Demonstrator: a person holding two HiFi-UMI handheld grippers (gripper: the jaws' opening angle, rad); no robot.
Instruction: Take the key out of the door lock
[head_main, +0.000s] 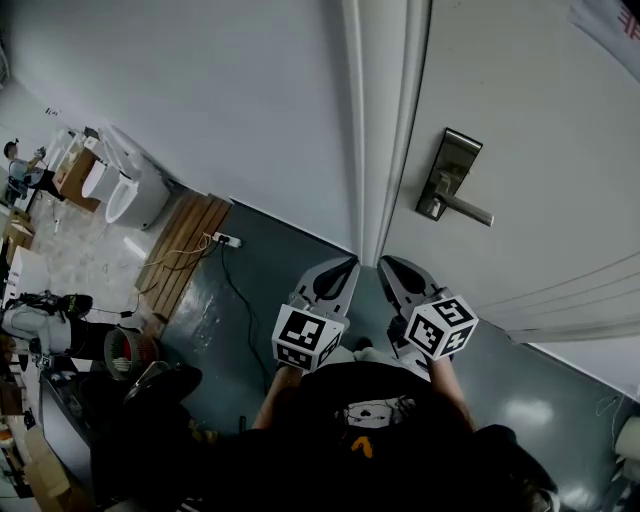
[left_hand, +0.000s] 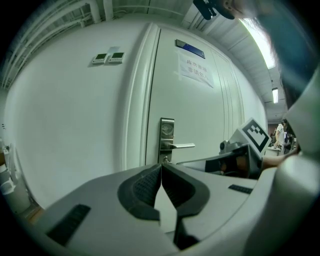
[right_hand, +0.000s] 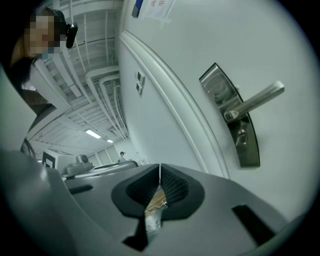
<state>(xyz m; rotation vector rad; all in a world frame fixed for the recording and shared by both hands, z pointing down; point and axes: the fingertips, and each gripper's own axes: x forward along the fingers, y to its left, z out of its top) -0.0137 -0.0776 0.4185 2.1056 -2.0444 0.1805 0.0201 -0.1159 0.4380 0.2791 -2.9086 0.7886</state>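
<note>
A white door (head_main: 530, 120) stands closed in its white frame (head_main: 385, 120), with a plain white wall (head_main: 200, 90) to the left and a dark grey floor (head_main: 270, 290) below. The metal lock plate (head_main: 452, 165) sits on the door near the frame, and its lever handle (head_main: 465, 208) points away from the frame. The key (left_hand: 164, 159) shows only as a small piece sticking out of the lower end of that plate, under the lever. Higher on the door than the plate is a paper notice (left_hand: 195, 70). Past the frame, two small switch panels (left_hand: 108, 58) are on the wall. Far from the plate, to the left along the foot of the wall, a slatted wooden pallet (head_main: 185, 250) lies on the floor beside a white power strip (head_main: 226, 239). Nothing stands between the plate and the tools. The left gripper (head_main: 345, 270) and right gripper (head_main: 392, 268) hang side by side below the plate, well apart from it. Both point at the foot of the frame. Each is clenched with its pads together, holding nothing.
</note>
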